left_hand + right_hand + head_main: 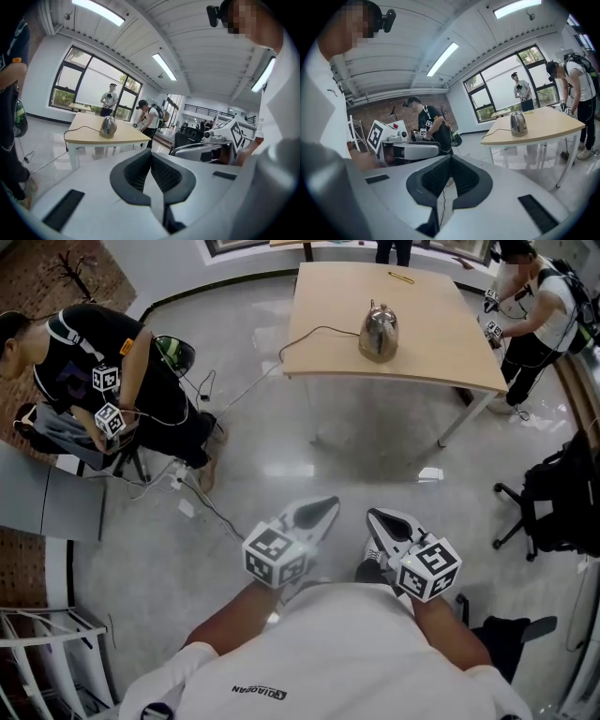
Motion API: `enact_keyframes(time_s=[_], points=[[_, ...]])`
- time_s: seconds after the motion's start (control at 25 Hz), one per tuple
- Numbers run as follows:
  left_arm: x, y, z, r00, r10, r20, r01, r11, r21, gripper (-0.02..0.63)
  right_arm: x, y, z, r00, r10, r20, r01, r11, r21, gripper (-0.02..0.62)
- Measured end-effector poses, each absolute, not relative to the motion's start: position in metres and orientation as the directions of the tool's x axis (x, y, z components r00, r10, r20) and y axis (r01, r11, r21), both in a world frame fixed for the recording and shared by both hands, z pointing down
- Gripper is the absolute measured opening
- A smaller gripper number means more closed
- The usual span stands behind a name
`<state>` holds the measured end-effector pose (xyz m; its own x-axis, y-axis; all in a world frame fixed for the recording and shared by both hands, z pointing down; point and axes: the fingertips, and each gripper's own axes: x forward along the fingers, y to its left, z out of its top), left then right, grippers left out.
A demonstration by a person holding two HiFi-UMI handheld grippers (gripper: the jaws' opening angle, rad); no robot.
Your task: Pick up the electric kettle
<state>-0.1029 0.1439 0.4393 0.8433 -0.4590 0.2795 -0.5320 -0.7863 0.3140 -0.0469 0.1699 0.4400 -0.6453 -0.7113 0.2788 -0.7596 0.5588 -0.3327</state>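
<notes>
Left gripper (319, 510) and right gripper (382, 519) are held shut, empty, well apart from the kettle (379, 332) on the table (450, 357). The kettle could be knocked over if approached with closed jaws; the cord (314, 333) could be snagged.

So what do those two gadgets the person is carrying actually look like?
The left hand-held gripper and right hand-held gripper share a pale grey-white shell tapering to two dark ribbed pads. Each carries a white cube printed with black square markers. The person wears a white short-sleeved T-shirt.
</notes>
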Motion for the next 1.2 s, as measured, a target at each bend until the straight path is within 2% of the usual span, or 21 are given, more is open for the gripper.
enact_keyframes(time_s=[0.64,0.84,1.2], points=[[-0.021,0.060,0.430,0.794,-0.543,0.271,-0.606,-0.737,0.298,-0.005,0.045,0.085,0.431,-0.687,-0.681,0.254,-0.723,0.606,-0.332,0.021],[0.007,0.039,0.438,0.790,-0.557,0.256,-0.610,-0.677,0.412,-0.005,0.077,0.067,0.431,-0.697,-0.678,0.234,-0.712,0.613,-0.342,0.021],[0.037,0.038,0.443,0.768,-0.569,0.295,-0.639,-0.650,0.411,-0.005,0.105,0.060,0.434,-0.721,-0.663,0.200,-0.681,0.626,-0.379,0.021]])
